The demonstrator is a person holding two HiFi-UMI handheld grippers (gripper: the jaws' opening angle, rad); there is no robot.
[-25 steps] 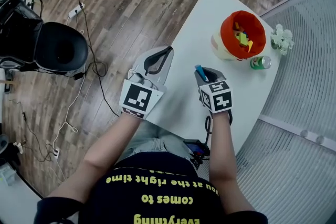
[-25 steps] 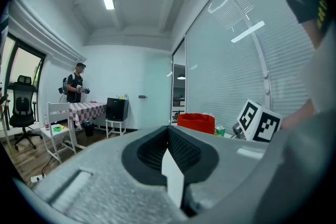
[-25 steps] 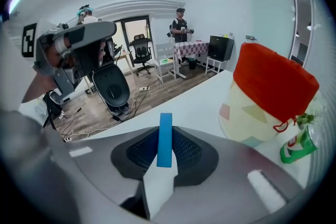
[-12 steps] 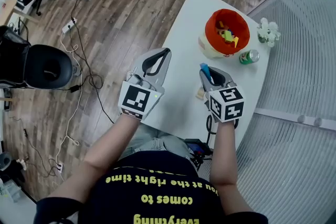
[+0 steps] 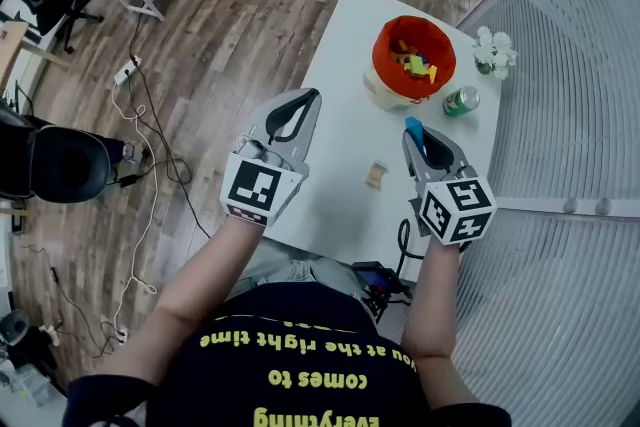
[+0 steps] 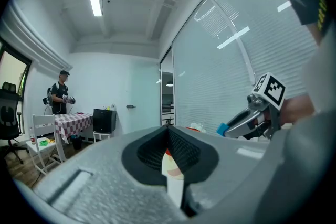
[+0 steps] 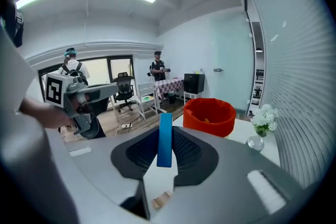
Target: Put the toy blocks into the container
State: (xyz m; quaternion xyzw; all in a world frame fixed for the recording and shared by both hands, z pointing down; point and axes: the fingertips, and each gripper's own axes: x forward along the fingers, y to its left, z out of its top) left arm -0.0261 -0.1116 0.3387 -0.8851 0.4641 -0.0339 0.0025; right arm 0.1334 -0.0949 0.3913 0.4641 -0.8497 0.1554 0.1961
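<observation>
My right gripper (image 5: 415, 129) is shut on a flat blue block (image 7: 165, 139), held upright between its pads above the white table (image 5: 345, 75). The blue block (image 5: 413, 127) juts from the jaw tips, on the near right of the red-lined container (image 5: 412, 60), which holds several coloured blocks. That container (image 7: 209, 115) stands ahead of the right gripper, slightly right. A small wooden block (image 5: 376, 175) lies on the table between the two grippers, also seen below the right jaws (image 7: 160, 200). My left gripper (image 5: 310, 97) hangs over the table's left edge, shut, with nothing in it.
A green can (image 5: 460, 100) and a small vase of white flowers (image 5: 493, 50) stand right of the container. Cables and a power strip (image 5: 125, 73) lie on the wooden floor at left. People stand by a checked table (image 7: 170, 84) across the room.
The right gripper has risen with the blue block and swung right, uncovering the small wooden block on the table. The left gripper has lifted a little. The head view has shifted toward the table.
</observation>
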